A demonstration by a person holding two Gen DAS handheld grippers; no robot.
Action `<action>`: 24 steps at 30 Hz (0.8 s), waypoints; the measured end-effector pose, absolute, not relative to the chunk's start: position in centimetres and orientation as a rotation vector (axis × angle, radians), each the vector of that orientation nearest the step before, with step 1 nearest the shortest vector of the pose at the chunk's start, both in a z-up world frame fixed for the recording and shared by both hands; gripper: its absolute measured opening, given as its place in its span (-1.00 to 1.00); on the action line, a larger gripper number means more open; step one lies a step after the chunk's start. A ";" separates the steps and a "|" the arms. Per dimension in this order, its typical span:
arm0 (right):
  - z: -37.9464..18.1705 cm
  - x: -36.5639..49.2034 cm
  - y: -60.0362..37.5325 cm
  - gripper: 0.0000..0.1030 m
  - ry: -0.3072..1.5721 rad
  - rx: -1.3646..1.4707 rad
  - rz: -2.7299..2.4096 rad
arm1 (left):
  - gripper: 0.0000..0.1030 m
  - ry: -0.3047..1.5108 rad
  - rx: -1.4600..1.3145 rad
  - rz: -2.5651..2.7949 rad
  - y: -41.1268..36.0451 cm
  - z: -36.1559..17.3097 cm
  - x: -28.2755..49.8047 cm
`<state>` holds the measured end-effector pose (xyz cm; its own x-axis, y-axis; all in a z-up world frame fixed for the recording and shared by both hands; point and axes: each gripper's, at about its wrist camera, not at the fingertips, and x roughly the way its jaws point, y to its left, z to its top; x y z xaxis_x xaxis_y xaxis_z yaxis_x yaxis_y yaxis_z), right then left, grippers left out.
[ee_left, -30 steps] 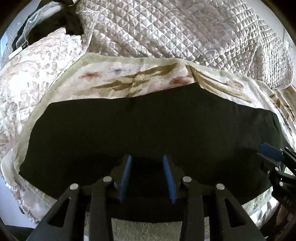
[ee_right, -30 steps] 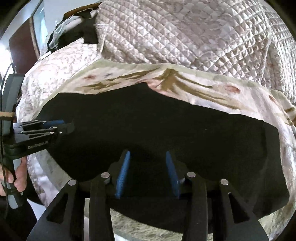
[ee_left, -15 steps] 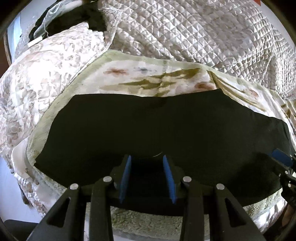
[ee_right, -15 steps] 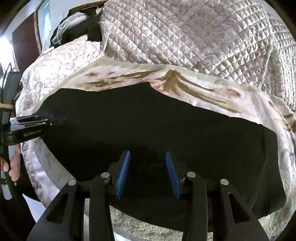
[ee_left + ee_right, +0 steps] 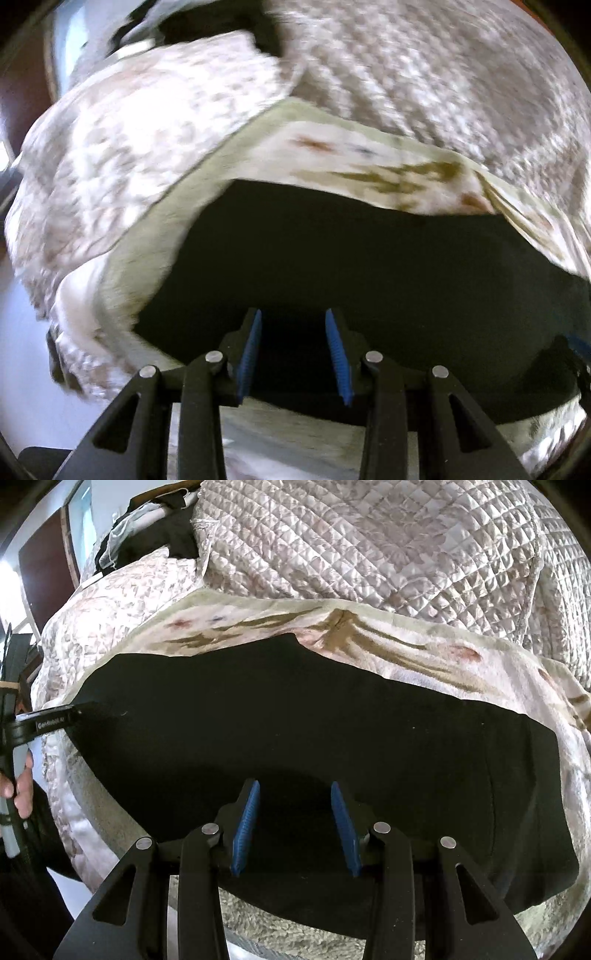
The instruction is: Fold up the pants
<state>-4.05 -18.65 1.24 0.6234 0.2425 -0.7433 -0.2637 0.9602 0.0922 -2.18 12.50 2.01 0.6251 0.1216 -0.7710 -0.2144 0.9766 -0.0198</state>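
The black pants [image 5: 314, 731] lie flat and long across a floral blanket on a bed; they also fill the left wrist view [image 5: 369, 266], which is blurred. My left gripper [image 5: 293, 321] is open, its blue pads over the near edge of the pants close to their left end. It also shows at the left of the right wrist view [image 5: 83, 714]. My right gripper [image 5: 294, 794] is open over the near edge, farther right. Its blue tip shows at the right edge of the left wrist view [image 5: 580, 343]. Neither holds cloth.
The floral blanket [image 5: 388, 642] lies under the pants on a quilted bedspread [image 5: 369, 546]. Dark clothes [image 5: 162, 542] lie at the far left of the bed. The bed's fuzzy front edge [image 5: 280, 934] is just below the grippers.
My left gripper has swung left along the pants toward their left end, and its view is blurred by the motion. My right gripper has hardly moved. Both stay open.
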 end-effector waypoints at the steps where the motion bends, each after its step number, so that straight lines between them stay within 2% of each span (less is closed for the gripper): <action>1: 1.2 -4.0 -18.6 -0.21 0.851 -0.026 0.290 | -0.16 0.878 -0.144 0.214 13.6 2.0 -2.2; 7: 1.3 -3.9 -18.8 -0.21 0.855 0.000 0.293 | -0.14 0.851 -0.264 0.291 17.8 2.3 -2.6; 9: 1.2 -3.8 -18.7 -0.20 0.855 0.002 0.292 | 0.01 0.839 -0.262 0.335 18.6 2.3 -2.6; 14: 1.2 -3.8 -18.7 -0.15 0.855 0.006 0.297 | 0.20 0.855 -0.292 0.346 19.6 0.9 -2.4; 20: 1.2 -3.7 -18.6 -0.13 0.855 0.009 0.299 | 0.46 0.849 -0.189 0.345 18.4 0.4 -1.5; 22: 1.2 -3.7 -18.7 -0.13 0.856 0.008 0.299 | 0.45 0.844 -0.170 0.357 18.1 0.3 -1.3; 24: 1.2 -3.7 -18.8 -0.13 0.855 0.012 0.300 | 0.19 0.842 -0.151 0.342 17.7 0.4 -1.2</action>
<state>-3.68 -18.76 1.17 0.6165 0.2655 -0.7413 -0.2561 0.9579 0.1301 -1.24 17.71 0.42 0.6155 0.2362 -0.7519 -0.3545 0.9351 0.0036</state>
